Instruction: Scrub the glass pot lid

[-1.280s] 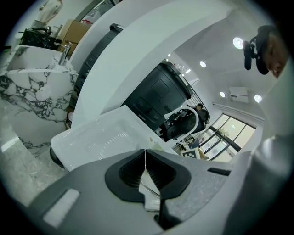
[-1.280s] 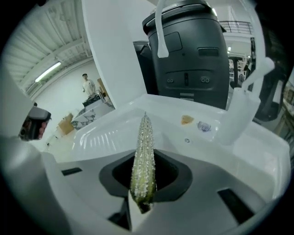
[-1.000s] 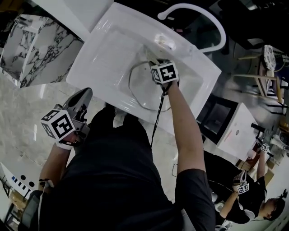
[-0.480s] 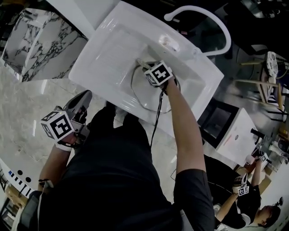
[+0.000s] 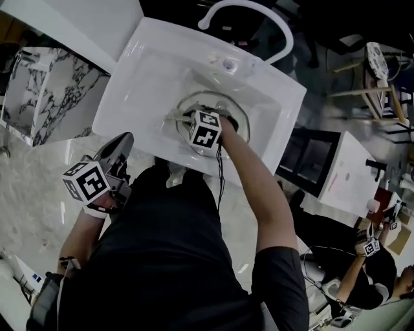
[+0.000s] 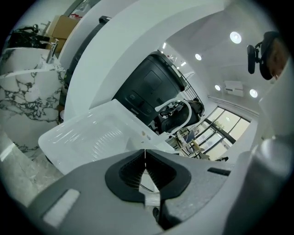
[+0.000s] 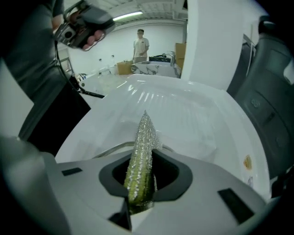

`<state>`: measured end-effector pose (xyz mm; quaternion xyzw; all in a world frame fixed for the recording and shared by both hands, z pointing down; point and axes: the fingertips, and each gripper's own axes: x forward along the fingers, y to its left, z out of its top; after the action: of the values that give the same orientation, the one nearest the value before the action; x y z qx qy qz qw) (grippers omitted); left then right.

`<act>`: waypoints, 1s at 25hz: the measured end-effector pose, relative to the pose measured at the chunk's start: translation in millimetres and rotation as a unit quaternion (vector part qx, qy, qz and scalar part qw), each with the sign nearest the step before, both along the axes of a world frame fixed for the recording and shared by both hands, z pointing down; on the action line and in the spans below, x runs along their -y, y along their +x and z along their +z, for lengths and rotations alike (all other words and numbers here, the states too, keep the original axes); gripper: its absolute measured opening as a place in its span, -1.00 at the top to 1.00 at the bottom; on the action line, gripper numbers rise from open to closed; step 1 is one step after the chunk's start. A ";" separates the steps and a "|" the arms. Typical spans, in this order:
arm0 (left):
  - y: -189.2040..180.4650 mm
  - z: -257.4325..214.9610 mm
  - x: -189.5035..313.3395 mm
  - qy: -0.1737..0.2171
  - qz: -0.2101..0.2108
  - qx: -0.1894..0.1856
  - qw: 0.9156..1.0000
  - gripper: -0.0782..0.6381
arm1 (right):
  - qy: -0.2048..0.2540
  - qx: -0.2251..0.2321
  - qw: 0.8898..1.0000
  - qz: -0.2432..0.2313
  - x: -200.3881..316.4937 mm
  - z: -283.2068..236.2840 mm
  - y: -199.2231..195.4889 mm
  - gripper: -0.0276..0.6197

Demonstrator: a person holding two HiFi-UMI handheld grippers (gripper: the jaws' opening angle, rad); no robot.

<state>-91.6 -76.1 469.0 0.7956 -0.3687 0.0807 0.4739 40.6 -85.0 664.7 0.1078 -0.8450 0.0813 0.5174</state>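
Note:
The glass pot lid (image 5: 202,97) lies flat in the basin of the white sink (image 5: 136,71). My right gripper (image 5: 183,120) reaches down onto the lid's left part, its marker cube over the lid's middle. It is shut on a glittery silver and green scrub sponge (image 7: 145,133), whose tip sticks out past the jaws of the right gripper (image 7: 141,170). The lid's metal rim (image 7: 103,150) curves just under the sponge. My left gripper (image 5: 119,147) hangs shut and empty in front of the sink's near left edge. In its own view the left gripper (image 6: 145,152) has its jaws together, nothing between them, facing the sink (image 6: 87,133).
A curved white faucet (image 5: 259,13) arches over the sink's back edge. A marble-patterned block (image 5: 39,97) stands to the left. A white cabinet (image 5: 343,174) sits to the right. Another person (image 5: 372,271) works with grippers at bottom right.
My right gripper has slid leftward across the lid and rolled, its cube now over the lid's middle. The left gripper has barely moved.

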 end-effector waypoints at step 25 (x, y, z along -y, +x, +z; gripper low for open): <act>28.2 7.4 -0.1 -0.018 0.010 -0.018 1.000 0.78 | -0.049 0.284 0.884 0.369 76.6 -100.3 52.5 0.71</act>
<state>-63.4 -76.0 476.4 0.7917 -0.3508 0.0782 0.4939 93.1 -161.6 564.3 0.3592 -0.8497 0.3345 0.1928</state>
